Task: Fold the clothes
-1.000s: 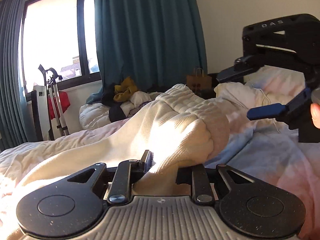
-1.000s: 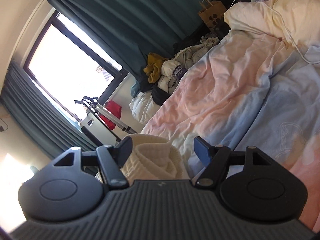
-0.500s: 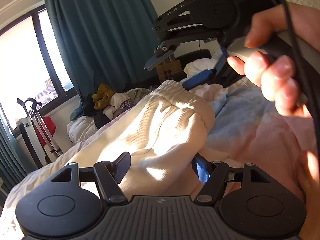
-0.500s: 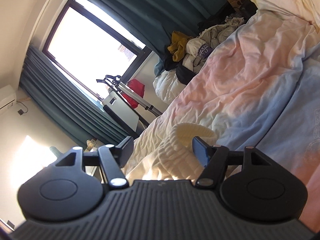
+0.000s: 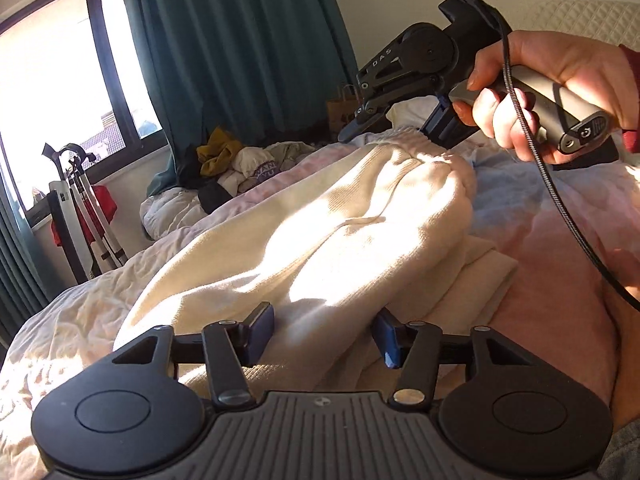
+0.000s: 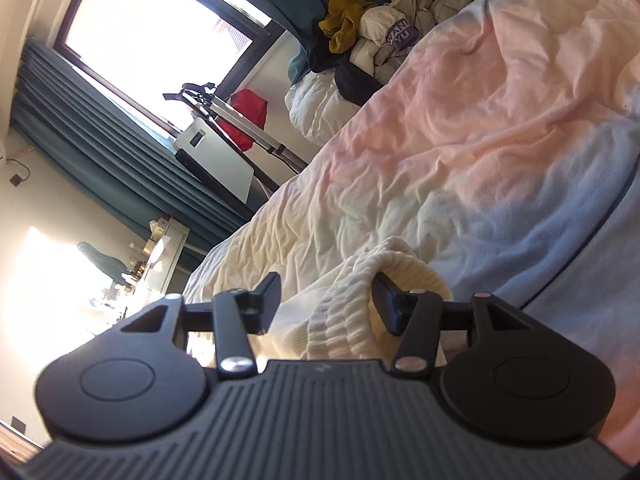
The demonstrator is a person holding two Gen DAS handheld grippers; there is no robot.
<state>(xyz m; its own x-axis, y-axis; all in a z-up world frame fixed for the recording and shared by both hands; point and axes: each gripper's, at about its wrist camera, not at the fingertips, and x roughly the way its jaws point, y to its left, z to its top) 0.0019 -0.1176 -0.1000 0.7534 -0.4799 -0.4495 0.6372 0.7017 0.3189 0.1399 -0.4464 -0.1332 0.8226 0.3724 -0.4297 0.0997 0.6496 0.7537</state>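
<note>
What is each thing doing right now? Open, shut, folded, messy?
Left gripper: jaws open, cream cloth between them, not pinched.
Right gripper: jaws open around the ribbed waistband.
Cream garment: lying bunched on the bed, not neatly folded.
Duvet: spread out, wrinkled.
Clothes pile: heaped, unfolded.
Curtain: drawn partly, window uncovered.

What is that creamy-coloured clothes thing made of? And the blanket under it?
The cream garment looks like a thick, soft ribbed knit, maybe cotton or fleece: fine ridges and a gathered elastic band show. The bedcover looks like thin, matte woven cotton, judging by its many small wrinkles, dyed in pink, blue and pale yellow patches.
</note>
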